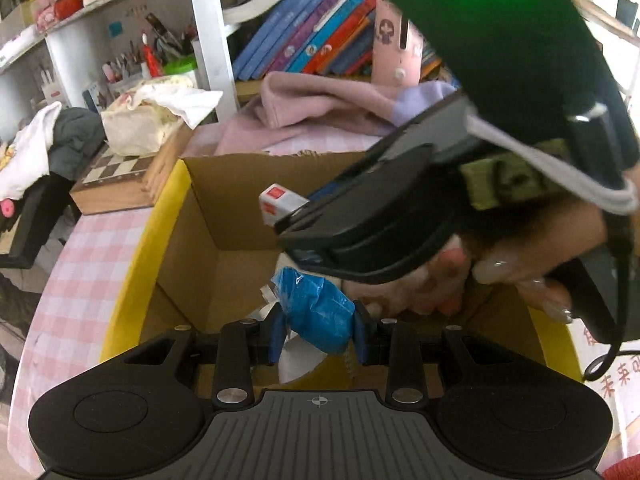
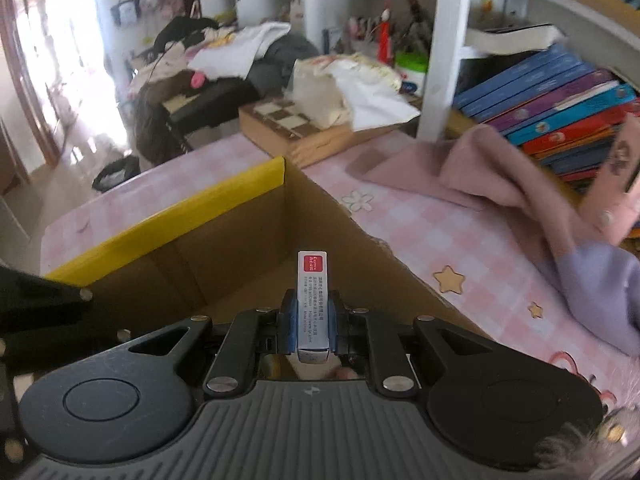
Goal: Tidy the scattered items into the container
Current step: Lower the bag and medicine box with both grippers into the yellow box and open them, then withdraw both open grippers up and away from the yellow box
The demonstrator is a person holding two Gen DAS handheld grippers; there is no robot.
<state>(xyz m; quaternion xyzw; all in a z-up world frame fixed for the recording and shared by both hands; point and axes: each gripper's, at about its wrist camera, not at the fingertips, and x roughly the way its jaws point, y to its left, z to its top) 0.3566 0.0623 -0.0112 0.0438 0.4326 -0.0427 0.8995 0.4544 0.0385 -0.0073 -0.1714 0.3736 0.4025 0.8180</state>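
An open cardboard box (image 1: 200,216) with yellow flaps sits on the pink checked table; it also shows in the right wrist view (image 2: 224,256). My left gripper (image 1: 318,330) is shut on a crumpled blue plastic packet (image 1: 316,308) and holds it over the box. My right gripper (image 2: 313,324) is shut on a small white carton with a red label (image 2: 313,300), also above the box. In the left wrist view the right gripper's black body (image 1: 372,216) crosses over the box with the carton (image 1: 280,202) sticking out. A pink item (image 1: 436,280) lies inside the box.
A pink and lilac garment (image 2: 520,200) lies on the table right of the box. A wooden chessboard case (image 1: 120,176) with a cloth bag on it stands at the back left. Shelves with books (image 1: 320,32) rise behind. The table edge (image 1: 40,280) falls off on the left.
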